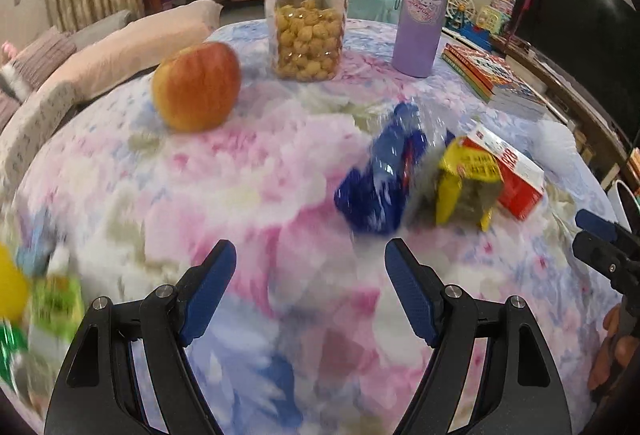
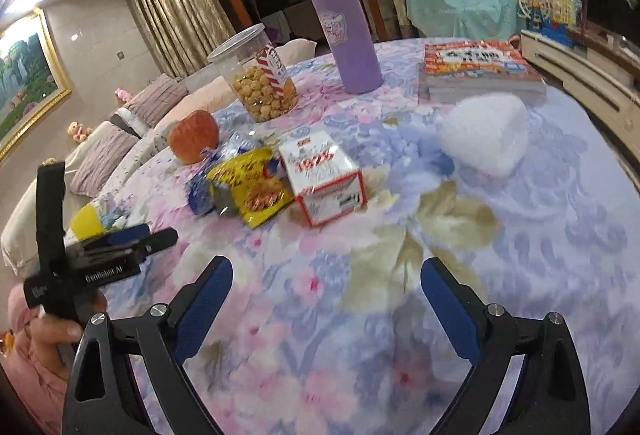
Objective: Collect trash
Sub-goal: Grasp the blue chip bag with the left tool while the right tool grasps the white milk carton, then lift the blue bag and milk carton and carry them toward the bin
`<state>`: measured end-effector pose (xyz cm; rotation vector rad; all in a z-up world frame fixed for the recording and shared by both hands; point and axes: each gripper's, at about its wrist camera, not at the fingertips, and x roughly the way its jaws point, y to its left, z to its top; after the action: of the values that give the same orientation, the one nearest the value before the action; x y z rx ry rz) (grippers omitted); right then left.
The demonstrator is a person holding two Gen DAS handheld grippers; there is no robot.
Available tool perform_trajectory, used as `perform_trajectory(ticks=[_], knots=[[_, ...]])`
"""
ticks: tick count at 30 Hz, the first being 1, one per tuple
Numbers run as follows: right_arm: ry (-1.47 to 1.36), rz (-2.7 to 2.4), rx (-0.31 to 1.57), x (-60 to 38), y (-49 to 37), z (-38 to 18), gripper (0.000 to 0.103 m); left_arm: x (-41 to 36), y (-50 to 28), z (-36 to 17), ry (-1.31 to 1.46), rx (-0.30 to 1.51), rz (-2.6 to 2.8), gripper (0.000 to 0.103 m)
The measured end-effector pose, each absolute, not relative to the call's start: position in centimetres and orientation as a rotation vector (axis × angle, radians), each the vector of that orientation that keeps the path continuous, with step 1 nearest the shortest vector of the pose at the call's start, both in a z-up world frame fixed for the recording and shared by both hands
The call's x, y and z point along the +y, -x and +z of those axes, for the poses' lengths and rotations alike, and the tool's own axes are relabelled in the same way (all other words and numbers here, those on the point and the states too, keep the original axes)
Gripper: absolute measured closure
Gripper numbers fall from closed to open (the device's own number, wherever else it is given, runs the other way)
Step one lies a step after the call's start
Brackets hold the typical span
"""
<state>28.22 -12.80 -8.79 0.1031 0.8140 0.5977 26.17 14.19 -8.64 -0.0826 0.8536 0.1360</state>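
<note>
Hovering over the floral counter [image 1: 280, 163], both grippers, left gripper [image 1: 310, 267] and right gripper [image 2: 326, 287], have jaws wide open, empty. Blue wrapper [image 1: 372, 187] sits mid-counter, half hidden in right view behind the yellow snack bag [image 2: 256, 187]; white tissue wad [image 2: 484, 133] is fully visible only there.

The tablecloth [image 2: 440, 275] is soft matt cloth. The blue wrapper [image 1: 376, 179] and yellow wrapper [image 2: 256, 187] are crinkled glossy film. The box [image 2: 324, 179] looks like smooth printed card. The jar [image 1: 306, 23] is clear shiny plastic; the bottle [image 1: 420, 15] is matt and smooth. The apple [image 1: 198, 87] has a waxy skin. The tissue [image 2: 484, 131] is soft white paper. The pads [image 1: 412, 299] are ribbed blue rubber.
</note>
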Motion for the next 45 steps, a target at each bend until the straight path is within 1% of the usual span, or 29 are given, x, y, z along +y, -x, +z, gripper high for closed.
perform_trajectory(ticks=[7,11,12,13,14,15,16,18,21,27,33,37,40,45], knots=[[-0.032,0.612,0.816,-10.9,-31.0,-9.1,0.008,13.6,-29.5,-8.8,0.034,0.86,0.02,0.024],[-0.007,0.633,0.831,-10.0,-32.6,-9.4,0.014,12.3,-30.7,-9.4,-0.003,0.872,-0.055,0.024],[0.001,0.642,0.837,-9.6,-33.1,-9.6,0.016,12.1,-31.0,-9.6,-0.005,0.878,-0.065,0.027],[0.008,0.647,0.841,-9.4,-33.3,-9.7,0.02,11.9,-31.2,-9.7,-0.005,0.882,-0.073,0.032],[0.012,0.652,0.847,-9.2,-33.6,-9.9,0.026,11.7,-31.4,-9.9,-0.002,0.891,-0.089,0.047],[0.011,0.665,0.862,-9.0,-33.9,-10.2,0.029,11.5,-31.6,-10.0,0.002,0.905,-0.105,0.055],[0.006,0.669,0.874,-8.9,-34.1,-10.4,0.039,11.3,-31.7,-10.1,0.004,0.907,-0.11,0.056],[-0.003,0.671,0.888,-9.0,-34.3,-10.7,0.051,11.0,-31.5,-9.9,0.01,0.902,-0.12,0.06],[-0.02,0.662,0.876,-9.9,-33.7,-10.3,0.052,10.2,-31.0,-9.7,0.029,0.908,-0.126,0.064],[-0.069,0.618,0.858,-13.4,-31.4,-9.4,0.052,8.8,-28.5,-9.3,0.099,0.9,-0.088,0.067],[-0.102,0.525,0.849,-18.5,-28.1,-8.9,0.052,6.9,-26.1,-8.6,0.204,0.883,-0.104,0.067],[-0.099,0.476,0.856,-20.6,-26.5,-9.1,0.052,4.4,-24.9,-8.4,0.205,0.881,-0.163,0.067],[-0.104,0.458,0.871,-21.4,-26.0,-9.5,0.052,3.6,-24.4,-8.7,0.16,0.887,-0.131,0.065],[-0.1,0.443,0.88,-21.0,-26.5,-9.8,0.051,5.3,-24.5,-9.1,0.154,0.905,-0.081,0.056]])
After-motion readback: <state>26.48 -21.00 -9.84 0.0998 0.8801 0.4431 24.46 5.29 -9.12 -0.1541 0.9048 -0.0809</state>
